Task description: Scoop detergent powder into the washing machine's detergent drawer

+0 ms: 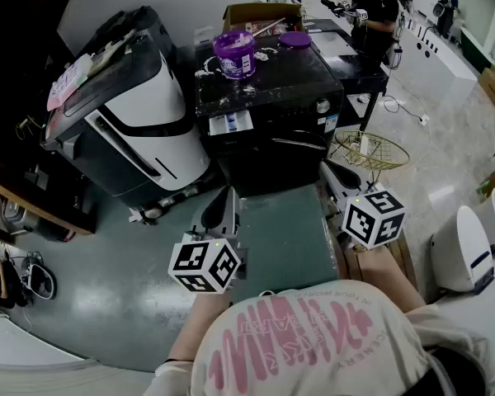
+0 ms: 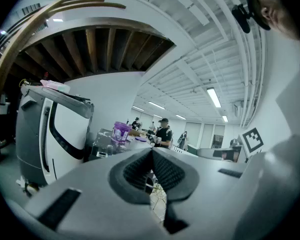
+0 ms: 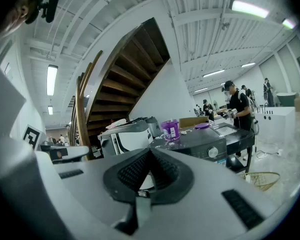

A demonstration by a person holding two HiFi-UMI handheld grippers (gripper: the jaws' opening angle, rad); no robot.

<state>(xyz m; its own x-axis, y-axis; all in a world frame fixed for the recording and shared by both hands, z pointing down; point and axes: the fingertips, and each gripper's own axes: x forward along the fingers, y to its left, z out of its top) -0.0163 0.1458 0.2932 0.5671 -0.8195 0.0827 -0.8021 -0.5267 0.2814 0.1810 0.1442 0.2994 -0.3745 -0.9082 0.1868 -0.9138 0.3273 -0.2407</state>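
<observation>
A black washing machine (image 1: 268, 89) stands ahead of me, its top dusted with white powder. On it sit a purple detergent tub (image 1: 234, 54) with a stick-like handle poking out, and the tub's purple lid (image 1: 294, 40). A white and blue panel (image 1: 231, 123) shows on the machine's upper front left. My left gripper (image 1: 223, 209) hangs low before the machine, shut and empty. My right gripper (image 1: 334, 176) is off the machine's right front corner, also shut and empty. The tub (image 2: 121, 132) shows far off past the left gripper (image 2: 152, 151), and the tub (image 3: 170, 129) far beyond the right gripper (image 3: 150, 151).
A white and black appliance (image 1: 132, 114) leans left of the machine. A wire basket (image 1: 371, 149) lies on the floor at the right, with a white unit (image 1: 462, 250) nearer me. A person (image 1: 375, 11) stands behind by a black table. A green mat (image 1: 285, 238) lies underfoot.
</observation>
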